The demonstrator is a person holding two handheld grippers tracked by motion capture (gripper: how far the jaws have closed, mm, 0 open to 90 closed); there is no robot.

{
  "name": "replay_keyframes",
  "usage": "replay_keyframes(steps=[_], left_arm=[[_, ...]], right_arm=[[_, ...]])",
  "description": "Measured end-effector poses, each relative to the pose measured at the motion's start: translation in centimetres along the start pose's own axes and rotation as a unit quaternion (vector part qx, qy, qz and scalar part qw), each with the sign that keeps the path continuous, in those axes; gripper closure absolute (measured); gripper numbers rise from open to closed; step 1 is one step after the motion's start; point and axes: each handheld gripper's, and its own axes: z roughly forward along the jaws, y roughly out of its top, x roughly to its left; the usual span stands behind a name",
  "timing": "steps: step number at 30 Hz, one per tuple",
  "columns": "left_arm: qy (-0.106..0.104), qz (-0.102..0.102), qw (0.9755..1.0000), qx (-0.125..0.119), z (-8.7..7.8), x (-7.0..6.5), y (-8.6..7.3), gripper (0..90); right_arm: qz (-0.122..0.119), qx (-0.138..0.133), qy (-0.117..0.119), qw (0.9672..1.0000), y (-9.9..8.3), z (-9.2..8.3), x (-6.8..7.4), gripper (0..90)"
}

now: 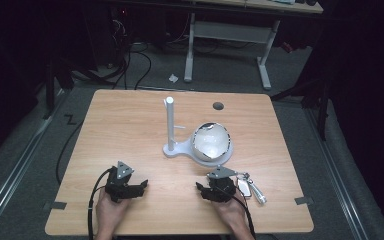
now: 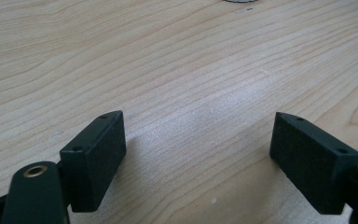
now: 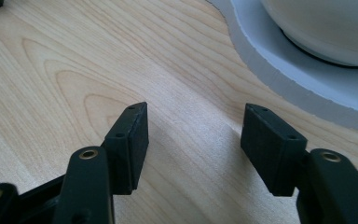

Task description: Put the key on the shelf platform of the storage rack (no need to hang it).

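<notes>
A wooden bench [image 1: 130, 120] seen from above, with a person's two hands entering from the near edge, each holding a black two-jaw gripper. The left gripper [image 1: 141, 186] rests on bare wood near the front edge, its jaws wide apart with nothing between them. The right gripper [image 1: 200, 190] sits level with it, jaws also apart and holding nothing, only wood grain between them.

Just right of the right gripper lies a small silvery metal tool [image 1: 252, 189], touching nothing else; its exact kind is hard to tell.

Beyond the right gripper stands a white bowl [image 1: 211, 141] on the round pad of a pale grey stand [image 1: 177, 149], whose thin upright post [image 1: 170, 122] rises to the bowl's left. The bowl looks like glazed ceramic or hard plastic: stiff, smooth, probably slippery, and likely breakable if dropped. Its rounded wall offers poor purchase, so the rim is the likeliest place to pinch.

Farther back, near the bench's far edge, is a dark cable hole [image 1: 218, 106].
</notes>
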Motion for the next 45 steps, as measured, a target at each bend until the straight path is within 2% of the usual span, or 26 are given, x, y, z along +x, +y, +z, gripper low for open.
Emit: replay_keyframes(steps=[6, 11, 13, 16, 29, 45], left_arm=[[0.0, 0.0, 1.0, 0.0, 0.0, 0.0, 0.0, 18.7], [0.0, 0.0, 1.0, 0.0, 0.0, 0.0, 0.0, 18.7], [0.0, 0.0, 1.0, 0.0, 0.0, 0.0, 0.0, 18.7], [0.0, 0.0, 1.0, 0.0, 0.0, 0.0, 0.0, 18.7], [0.0, 0.0, 1.0, 0.0, 0.0, 0.0, 0.0, 18.7], [0.0, 0.0, 1.0, 0.0, 0.0, 0.0, 0.0, 18.7]], right_arm=[[0.0, 0.001, -0.005, 1.0, 0.0, -0.2, -0.1, 45.0], [0.013, -0.018, -0.003, 0.9998, 0.2, -1.0, -0.3, 45.9], [0.016, -0.024, 0.0, 0.9996, 0.3, -1.2, -0.6, 45.9], [0.013, -0.023, -0.01, 0.9996, 0.3, -1.6, -0.9, 45.6], [0.036, -0.035, -0.009, 0.9987, 0.0, -3.2, -2.3, 42.9], [0.07, -0.045, -0.031, 0.9961, -1.2, -5.4, -4.6, 38.3]])
